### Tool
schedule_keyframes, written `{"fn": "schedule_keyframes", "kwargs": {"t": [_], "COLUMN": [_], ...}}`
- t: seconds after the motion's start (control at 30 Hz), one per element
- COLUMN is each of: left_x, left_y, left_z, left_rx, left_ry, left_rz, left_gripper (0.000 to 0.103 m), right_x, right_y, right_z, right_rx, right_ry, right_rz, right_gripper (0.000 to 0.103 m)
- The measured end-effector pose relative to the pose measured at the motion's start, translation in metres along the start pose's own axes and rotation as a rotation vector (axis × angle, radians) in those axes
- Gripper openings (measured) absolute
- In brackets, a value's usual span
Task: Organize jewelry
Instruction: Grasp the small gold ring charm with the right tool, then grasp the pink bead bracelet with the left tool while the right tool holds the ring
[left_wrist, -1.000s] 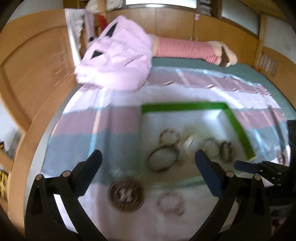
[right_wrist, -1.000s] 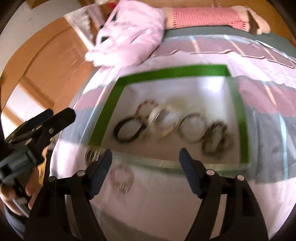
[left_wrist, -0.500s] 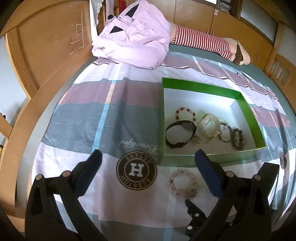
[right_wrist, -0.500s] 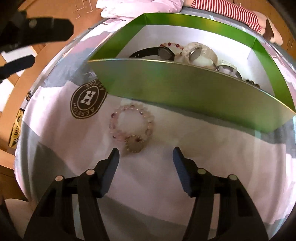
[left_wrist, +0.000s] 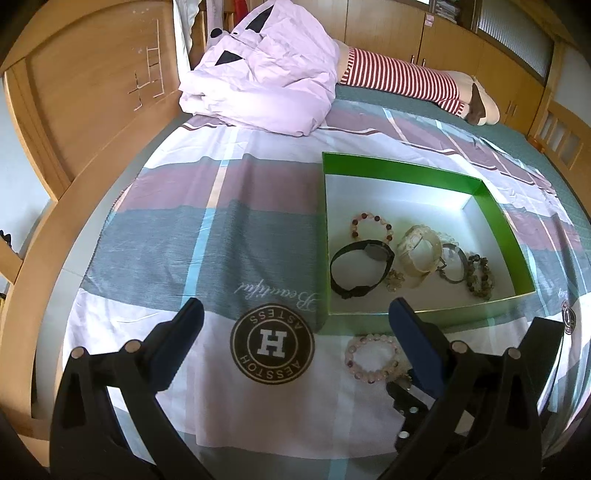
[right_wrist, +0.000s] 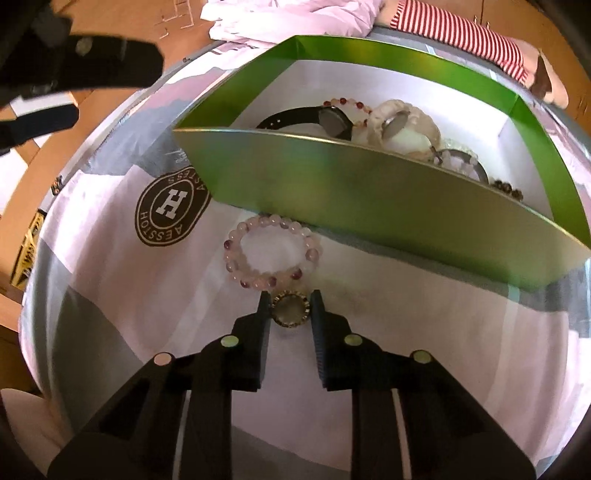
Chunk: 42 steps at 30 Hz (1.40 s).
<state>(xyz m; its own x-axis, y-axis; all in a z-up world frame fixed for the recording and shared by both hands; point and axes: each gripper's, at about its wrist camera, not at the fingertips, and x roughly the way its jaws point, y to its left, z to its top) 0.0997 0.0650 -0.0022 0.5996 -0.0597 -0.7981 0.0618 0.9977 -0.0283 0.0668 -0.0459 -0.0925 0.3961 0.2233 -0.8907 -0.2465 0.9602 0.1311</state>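
Note:
A pink bead bracelet (right_wrist: 271, 253) with a round watch-like face (right_wrist: 290, 314) lies on the bedspread just in front of the green box (right_wrist: 369, 195). My right gripper (right_wrist: 290, 306) is shut on that round face. The bracelet also shows in the left wrist view (left_wrist: 373, 356). The green box (left_wrist: 400, 170) holds a black watch (left_wrist: 360, 267), a white watch (left_wrist: 419, 253), a red bead bracelet (left_wrist: 371, 225) and dark bead bracelets (left_wrist: 478, 275). My left gripper (left_wrist: 291, 325) is open and empty above the bedspread, left of the box.
A round "H" logo (left_wrist: 271, 341) is printed on the striped bedspread. A pink jacket (left_wrist: 266, 70) and a striped plush toy (left_wrist: 402, 83) lie at the far end. A wooden headboard (left_wrist: 85, 96) stands at the left.
My right gripper dropped low to the bedspread in front of the box and closed on the bracelet's round face. The left gripper pulled back and steadied, still open.

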Motion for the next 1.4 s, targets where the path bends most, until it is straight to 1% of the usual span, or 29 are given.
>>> {"fn": "schedule_keyframes", "kwargs": {"t": [0.1,0.3,0.37,0.43,0.53,0.57,0.63,0.67,0.73,0.77,0.83,0.9,1.0,1.03,1.07,1.1,1.13,1.2,1.23,1.3,1.37,1.4], "left_x": [-0.004,-0.012,-0.01,-0.003,0.012,0.016,0.026,0.031,0.042,0.049,0.06,0.07,0.076,0.078,0.08,0.083,0.085,0.089,0.089,0.09,0.093,0.094], "left_y": [0.001,0.003,0.004,0.002,-0.007,-0.01,-0.018,-0.023,-0.032,-0.037,-0.043,-0.046,-0.045,-0.043,-0.038,-0.034,-0.029,-0.02,-0.019,-0.016,-0.015,-0.015], "left_z": [-0.001,-0.015,-0.023,-0.031,-0.038,-0.04,-0.041,-0.042,-0.042,-0.044,-0.047,-0.051,-0.053,-0.053,-0.052,-0.051,-0.051,-0.048,-0.047,-0.045,-0.045,-0.044], "left_rx": [-0.001,0.018,0.008,-0.003,-0.014,-0.013,-0.004,0.0,0.012,0.022,0.023,0.006,-0.009,-0.023,-0.053,-0.081,-0.118,-0.17,-0.172,-0.176,-0.182,-0.177], "left_ry": [-0.001,0.025,0.056,0.109,0.177,0.185,0.208,0.221,0.248,0.263,0.297,0.34,0.359,0.36,0.366,0.374,0.385,0.388,0.387,0.378,0.379,0.379], "left_rz": [-0.015,-0.1,-0.143,-0.185,-0.228,-0.231,-0.227,-0.227,-0.227,-0.214,-0.2,-0.212,-0.204,-0.203,-0.214,-0.228,-0.242,-0.252,-0.25,-0.226,-0.212,-0.205], "left_gripper": [0.101,0.101,0.101,0.101,0.101,0.101,0.101,0.101,0.101,0.1,0.1,0.095,0.092,0.092,0.089,0.084,0.083,0.075,0.072,0.057,0.053,0.052], "right_x": [-0.012,-0.042,-0.053,-0.065,-0.073,-0.075,-0.08,-0.082,-0.081,-0.081,-0.08,-0.079,-0.077,-0.076,-0.074,-0.072,-0.072,-0.07,-0.069,-0.068,-0.067,-0.066], "right_y": [-0.008,-0.038,-0.052,-0.069,-0.09,-0.101,-0.116,-0.121,-0.125,-0.125,-0.125,-0.123,-0.119,-0.119,-0.118,-0.118,-0.119,-0.121,-0.122,-0.123,-0.123,-0.122], "right_z": [-0.005,-0.008,-0.011,-0.016,-0.027,-0.033,-0.039,-0.042,-0.043,-0.043,-0.044,-0.045,-0.046,-0.047,-0.046,-0.047,-0.048,-0.05,-0.05,-0.051,-0.052,-0.053], "right_rx": [0.016,0.096,0.124,0.147,0.186,0.215,0.28,0.298,0.29,0.288,0.286,0.285,0.274,0.272,0.273,0.275,0.28,0.288,0.289,0.294,0.3,0.298], "right_ry": [-0.001,-0.017,-0.027,-0.037,-0.02,-0.016,-0.049,-0.052,-0.03,-0.034,-0.03,-0.022,-0.016,-0.011,-0.007,-0.002,0.002,0.01,0.013,0.016,0.017,0.017], "right_rz": [0.012,0.02,0.012,-0.029,-0.076,-0.073,-0.034,-0.019,-0.05,-0.062,-0.047,-0.036,-0.035,-0.03,-0.025,-0.02,-0.015,-0.013,-0.017,-0.018,-0.009,-0.006], "right_gripper": [0.022,0.022,0.022,0.022,0.022,0.022,0.022,0.022,0.022,0.022,0.022,0.022,0.022,0.022,0.022,0.022,0.022,0.022,0.022,0.022,0.022,0.022]}}
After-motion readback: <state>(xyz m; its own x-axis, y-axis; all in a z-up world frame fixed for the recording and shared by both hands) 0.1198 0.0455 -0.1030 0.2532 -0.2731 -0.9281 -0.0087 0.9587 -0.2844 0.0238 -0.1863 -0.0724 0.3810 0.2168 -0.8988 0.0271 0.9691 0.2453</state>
